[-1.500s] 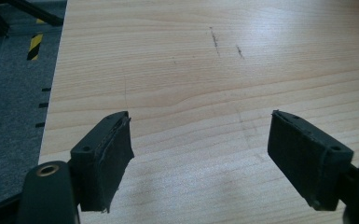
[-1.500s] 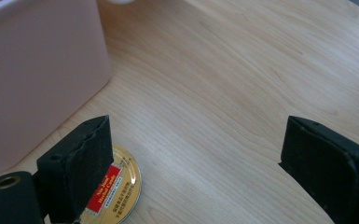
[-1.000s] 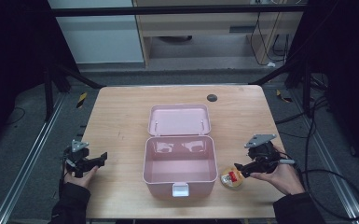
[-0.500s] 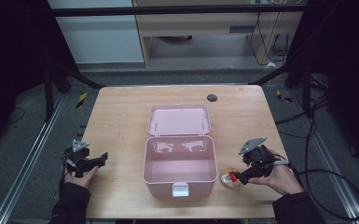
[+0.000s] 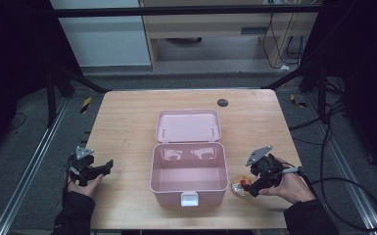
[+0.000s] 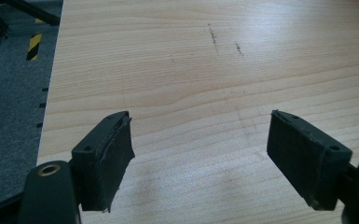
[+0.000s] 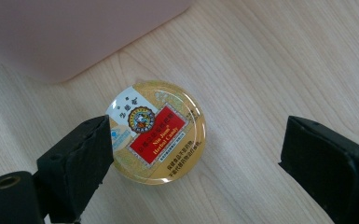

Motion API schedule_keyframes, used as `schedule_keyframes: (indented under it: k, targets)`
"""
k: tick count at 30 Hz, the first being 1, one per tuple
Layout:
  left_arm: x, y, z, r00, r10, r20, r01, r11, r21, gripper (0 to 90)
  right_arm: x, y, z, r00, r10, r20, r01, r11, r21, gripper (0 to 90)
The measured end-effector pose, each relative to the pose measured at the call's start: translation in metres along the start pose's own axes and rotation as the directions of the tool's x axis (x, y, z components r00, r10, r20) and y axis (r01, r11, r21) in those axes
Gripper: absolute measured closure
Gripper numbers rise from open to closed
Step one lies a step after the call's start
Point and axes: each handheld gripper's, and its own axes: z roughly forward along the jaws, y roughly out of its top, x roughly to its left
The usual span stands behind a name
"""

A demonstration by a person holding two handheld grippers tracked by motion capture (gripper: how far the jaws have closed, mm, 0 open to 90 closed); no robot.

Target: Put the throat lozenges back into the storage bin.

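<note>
My right gripper [image 7: 193, 154] spread wide over round candy tin [image 7: 156, 131], flat on table [image 5: 127, 117] beside open pink box [image 5: 188, 164]. My left gripper [image 6: 200, 154] released above bare wood.

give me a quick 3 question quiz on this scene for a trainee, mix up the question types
1. True or false: the pink box has its lid shut.
2. Which gripper is at the round candy tin? A) left gripper B) right gripper
3. Fill in: the tin lies on the table, to the ___ of the box as the person sees it.

Key:
1. False, the lid is open.
2. B; its jaws stand open on either side of the tin.
3. Right.
</note>
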Motion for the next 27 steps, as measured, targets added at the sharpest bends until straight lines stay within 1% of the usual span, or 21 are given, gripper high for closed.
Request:
schedule_keyframes:
  k: [7, 8, 10, 11, 12, 15, 19, 20, 21, 22, 27]
  targets:
    - [0.0, 0.0, 0.0, 1.0, 0.002, -0.001, -0.002, 1.0, 0.002, 21.4, 0.002, 0.001, 0.005, 0.9992, -0.033, -0.024, 0.033, 0.999, 0.026, 11.6]
    - [0.0, 0.0, 0.0, 1.0, 0.003, 0.0, -0.003, 1.0, 0.003, 21.3, 0.004, 0.001, 0.007, 0.9986, -0.041, -0.034, 0.042, 0.998, 0.036, 12.2]
    - [0.0, 0.0, 0.0, 1.0, 0.005, 0.0, -0.005, 1.0, 0.002, 21.4, 0.004, 0.002, 0.009, 0.9979, -0.052, -0.039, 0.053, 0.998, 0.045, 12.5]
    - [0.0, 0.0, 0.0, 1.0, 0.006, 0.0, -0.006, 1.0, 0.003, 21.4, 0.006, 0.002, 0.01, 0.9979, -0.049, -0.043, 0.051, 0.997, 0.053, 12.5]
    - [0.0, 0.0, 0.0, 1.0, 0.007, 0.0, -0.007, 1.0, 0.003, 21.3, 0.006, 0.002, 0.011, 0.997, -0.059, -0.05, 0.062, 0.996, 0.056, 12.5]
    - [0.0, 0.0, 0.0, 1.0, 0.008, -0.002, -0.008, 1.0, 0.003, 21.4, 0.008, 0.002, 0.013, 0.9958, -0.066, -0.064, 0.07, 0.995, 0.064, 13.2]
    - [0.0, 0.0, 0.0, 1.0, 0.008, -0.003, -0.008, 1.0, 0.002, 21.4, 0.01, 0.003, 0.017, 0.9934, -0.092, -0.069, 0.097, 0.992, 0.078, 14.4]
    - [0.0, 0.0, 0.0, 1.0, 0.008, -0.002, -0.008, 1.0, 0.002, 21.4, 0.01, 0.003, 0.018, 0.9933, -0.091, -0.072, 0.096, 0.992, 0.08, 14.7]
    - [0.0, 0.0, 0.0, 1.0, 0.009, -0.003, -0.009, 1.0, 0.003, 21.4, 0.01, 0.003, 0.019, 0.9921, -0.102, -0.073, 0.108, 0.991, 0.081, 15.0]
    - [0.0, 0.0, 0.0, 0.9999, 0.01, -0.003, -0.01, 0.9999, 0.004, 21.5, 0.011, 0.003, 0.02, 0.9922, -0.098, -0.076, 0.105, 0.991, 0.087, 15.1]
    - [-0.001, 0.0, 0.001, 0.9999, 0.014, -0.003, -0.014, 0.9999, 0.008, 21.5, 0.013, 0.004, 0.026, 0.9894, -0.117, -0.085, 0.125, 0.987, 0.1, 15.6]
